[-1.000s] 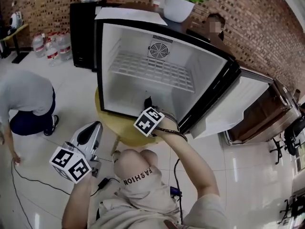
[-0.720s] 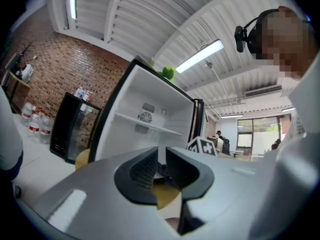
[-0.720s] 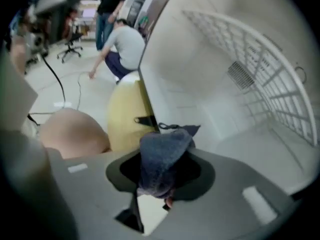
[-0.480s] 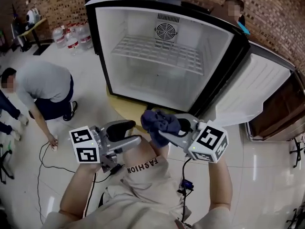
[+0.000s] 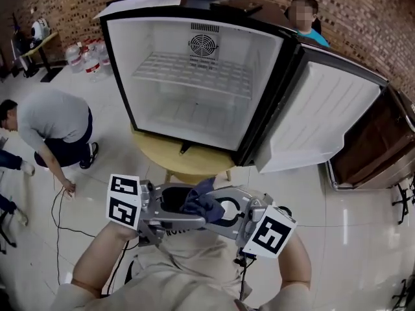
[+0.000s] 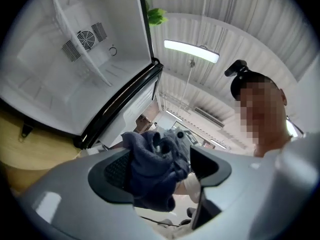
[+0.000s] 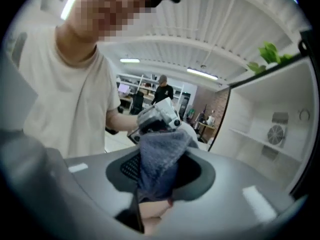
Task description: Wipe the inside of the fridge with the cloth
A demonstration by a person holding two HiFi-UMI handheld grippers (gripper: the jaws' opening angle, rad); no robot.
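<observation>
The small fridge (image 5: 123, 76) stands open on a round yellow table, empty but for its wire shelf (image 5: 194, 73). Both grippers meet tip to tip over my lap, well short of the fridge. The dark blue cloth (image 5: 201, 203) hangs bunched between them. My right gripper (image 5: 224, 214) is shut on the cloth (image 7: 160, 156). My left gripper (image 5: 181, 206) has its jaws opening. In the left gripper view the cloth (image 6: 150, 159) lies between those jaws against one pad, with a gap to the other.
The fridge door (image 5: 324, 122) swings open to the right. A yellow table (image 5: 194, 164) carries the fridge. One person (image 5: 52, 122) crouches on the floor at the left and another (image 5: 305, 18) sits behind the fridge. Water bottles (image 5: 87, 60) and a floor cable (image 5: 61, 219) are at the left.
My right gripper has drawn back from the fridge's front edge to my lap with the cloth. The left gripper has come in to meet it and its jaws have spread round the cloth.
</observation>
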